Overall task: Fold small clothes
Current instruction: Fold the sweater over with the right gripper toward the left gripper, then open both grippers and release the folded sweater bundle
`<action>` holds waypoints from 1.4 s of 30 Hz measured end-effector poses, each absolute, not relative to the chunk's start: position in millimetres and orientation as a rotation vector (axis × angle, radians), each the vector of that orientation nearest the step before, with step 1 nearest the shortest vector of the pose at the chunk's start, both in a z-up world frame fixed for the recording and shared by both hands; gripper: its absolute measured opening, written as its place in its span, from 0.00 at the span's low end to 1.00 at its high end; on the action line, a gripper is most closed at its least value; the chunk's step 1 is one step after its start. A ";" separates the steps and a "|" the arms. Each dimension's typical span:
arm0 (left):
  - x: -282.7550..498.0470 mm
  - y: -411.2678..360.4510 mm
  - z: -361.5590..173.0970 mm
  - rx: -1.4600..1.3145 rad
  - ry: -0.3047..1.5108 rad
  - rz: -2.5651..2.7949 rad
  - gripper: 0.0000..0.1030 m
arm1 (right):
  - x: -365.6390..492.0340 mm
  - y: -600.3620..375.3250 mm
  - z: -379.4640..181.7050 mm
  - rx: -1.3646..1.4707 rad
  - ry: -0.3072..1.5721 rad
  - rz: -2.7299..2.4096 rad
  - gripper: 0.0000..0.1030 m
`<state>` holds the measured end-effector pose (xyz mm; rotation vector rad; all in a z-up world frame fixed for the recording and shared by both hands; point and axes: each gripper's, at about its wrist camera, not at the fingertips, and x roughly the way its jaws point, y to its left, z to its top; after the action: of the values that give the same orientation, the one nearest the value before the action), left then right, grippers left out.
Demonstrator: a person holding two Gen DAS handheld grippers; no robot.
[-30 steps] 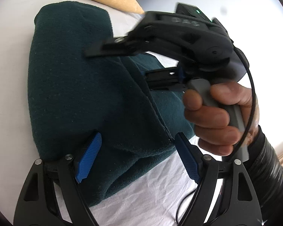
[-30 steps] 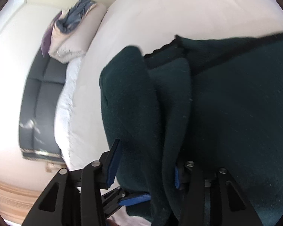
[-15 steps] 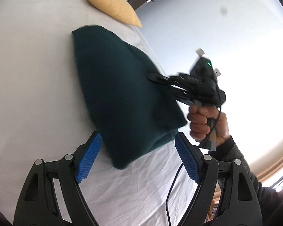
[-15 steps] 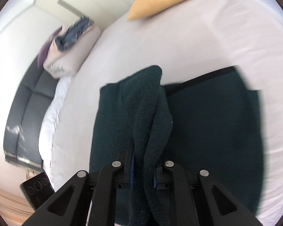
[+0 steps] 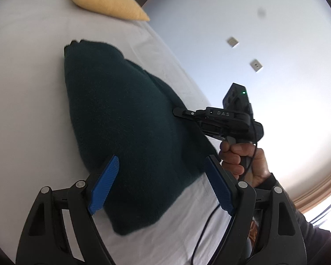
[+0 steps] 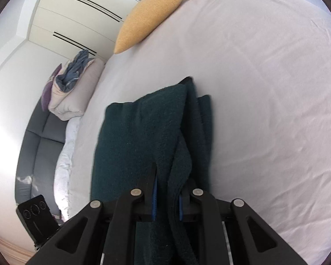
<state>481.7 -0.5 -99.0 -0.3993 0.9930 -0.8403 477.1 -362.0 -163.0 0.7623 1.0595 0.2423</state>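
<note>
A dark green fleece garment [image 5: 125,137] lies lengthwise on the white bed sheet [image 5: 26,101], folded into a narrow strip. My left gripper [image 5: 163,185] hovers open above its near end, blue pads wide apart and pressing on nothing. To the right, a person's hand [image 5: 242,161] holds my right gripper [image 5: 181,112], whose tips reach into the garment's right edge. In the right wrist view, that right gripper [image 6: 167,201] is shut on a thick fold of the green garment [image 6: 143,132], which stretches away from the jaws.
A yellow pillow [image 5: 108,0] [image 6: 150,19] rests at the far end of the bed. Beyond the bed's left edge stand a grey sofa [image 6: 37,145] with piled bedding [image 6: 75,81] and white wardrobes. A black cable [image 5: 205,231] trails over the sheet near the right edge.
The right gripper closed on a fold of the garment and swept with it to the garment's right edge. The garment now lies narrower. The left gripper drew back and up, still open.
</note>
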 end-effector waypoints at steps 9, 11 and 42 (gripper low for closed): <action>474.5 -31.0 -122.4 -0.372 1.039 -0.808 0.77 | 464.3 -365.3 -154.7 0.831 1.059 0.184 0.34; 475.6 -30.7 -125.2 -0.377 1.043 -0.808 0.77 | 452.0 -366.6 -133.6 0.778 1.004 0.136 0.37; 491.1 -27.8 -129.9 -0.395 1.065 -0.805 0.77 | 399.2 -340.7 -136.4 0.692 1.139 0.229 0.09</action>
<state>491.1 -27.8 -129.9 -0.3951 1.0653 -0.8047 399.2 -340.7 -136.4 0.6919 1.1393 0.2285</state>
